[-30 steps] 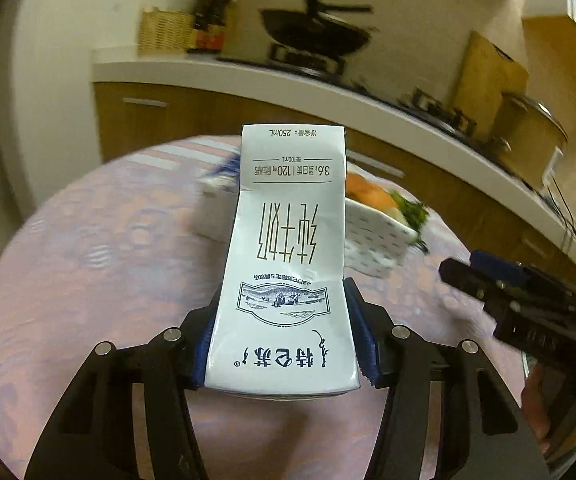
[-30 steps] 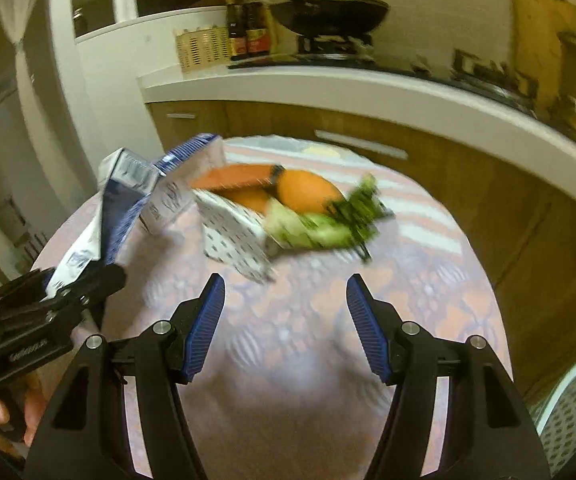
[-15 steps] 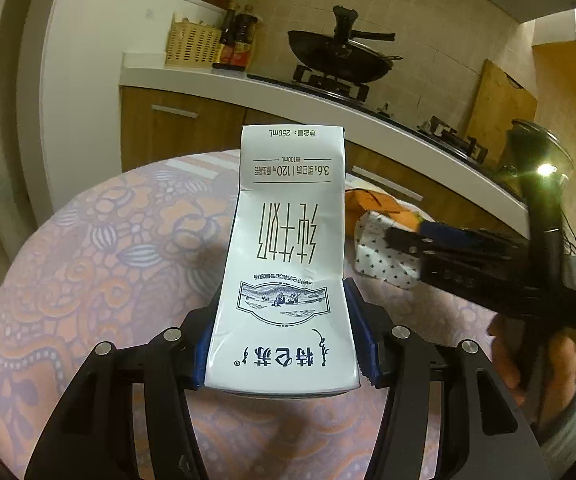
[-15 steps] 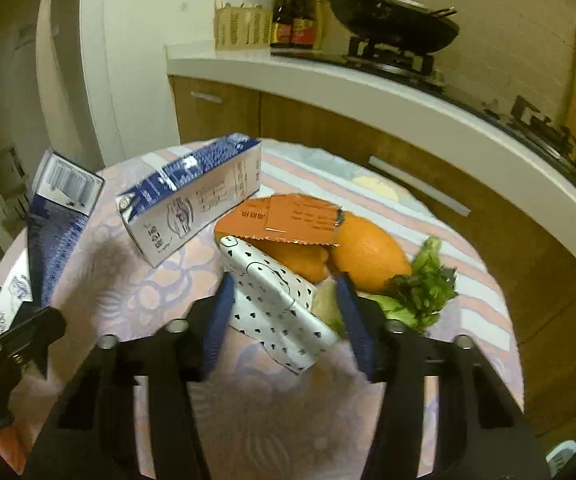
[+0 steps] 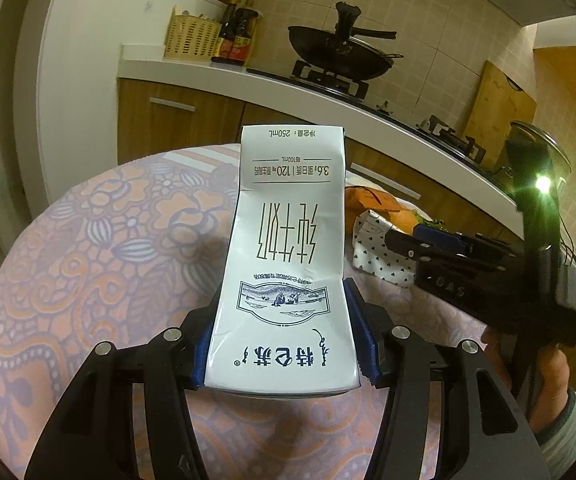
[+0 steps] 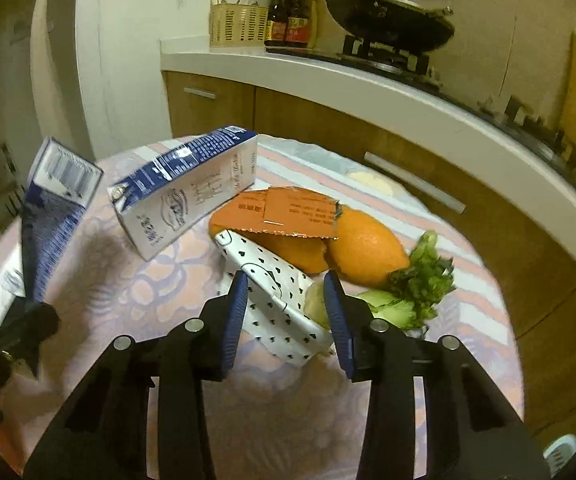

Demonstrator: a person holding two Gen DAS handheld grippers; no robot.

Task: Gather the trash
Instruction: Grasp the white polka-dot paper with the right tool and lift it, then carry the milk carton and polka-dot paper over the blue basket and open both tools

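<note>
White 250 mL milk carton, print inverted: clamped in left gripper, held above floral tablecloth. White heart-patterned paper wrapper: on cloth, between narrowly parted fingers of right gripper, contact uncertain. Adjacent: blue-and-white milk carton lying flat, torn orange packet, oranges, leafy greens.

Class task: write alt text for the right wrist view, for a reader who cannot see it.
The right hand-held gripper straddles a white heart-patterned paper bag on a floral-clothed table, fingers either side, not visibly clamping it. Behind lie oranges, a torn orange packet, leafy greens and a milk carton; at left, the left hand-held gripper holds another carton.
</note>
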